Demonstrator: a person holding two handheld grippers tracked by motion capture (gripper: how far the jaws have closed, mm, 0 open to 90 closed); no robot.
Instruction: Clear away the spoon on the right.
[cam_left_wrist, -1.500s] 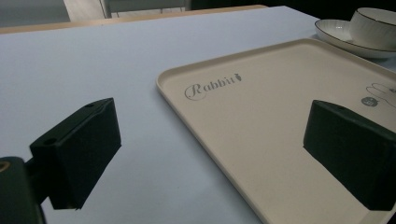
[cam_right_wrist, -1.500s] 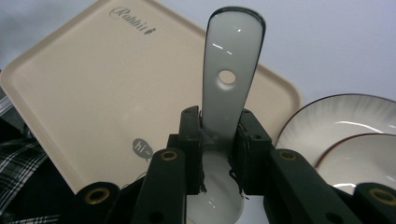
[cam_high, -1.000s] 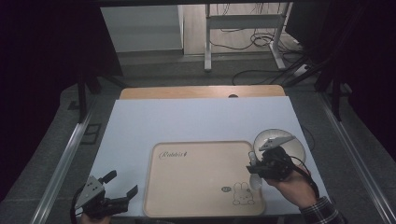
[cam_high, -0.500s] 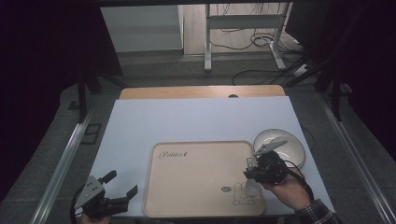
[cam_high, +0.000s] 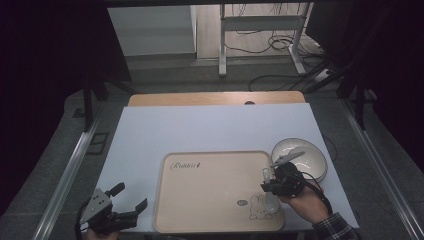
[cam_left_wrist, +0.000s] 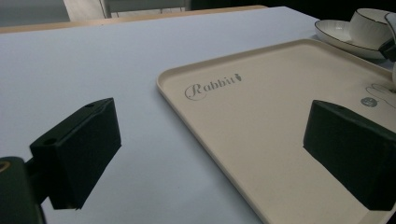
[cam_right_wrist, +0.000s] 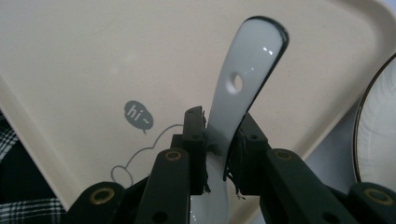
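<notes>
while over the tray (cam_high: 210, 200), right gripper (cam_right_wrist: 217, 140) pinching spoon (cam_right_wrist: 243, 79), left gripper (cam_left_wrist: 210, 158) spread

My table (cam_high: 210, 127) had a pale blue-white top, and directly on it lay a cream rabbit-printed tray (cam_high: 210, 185) and, just beside it, a white bowl (cam_high: 310, 152).

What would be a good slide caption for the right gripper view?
Right claw shut on a white ceramic spoon above the cream tray, beside a white bowl.

Right gripper (cam_high: 274, 186) holds a spoon (cam_high: 269, 196) over the tray (cam_high: 210, 195).
</notes>
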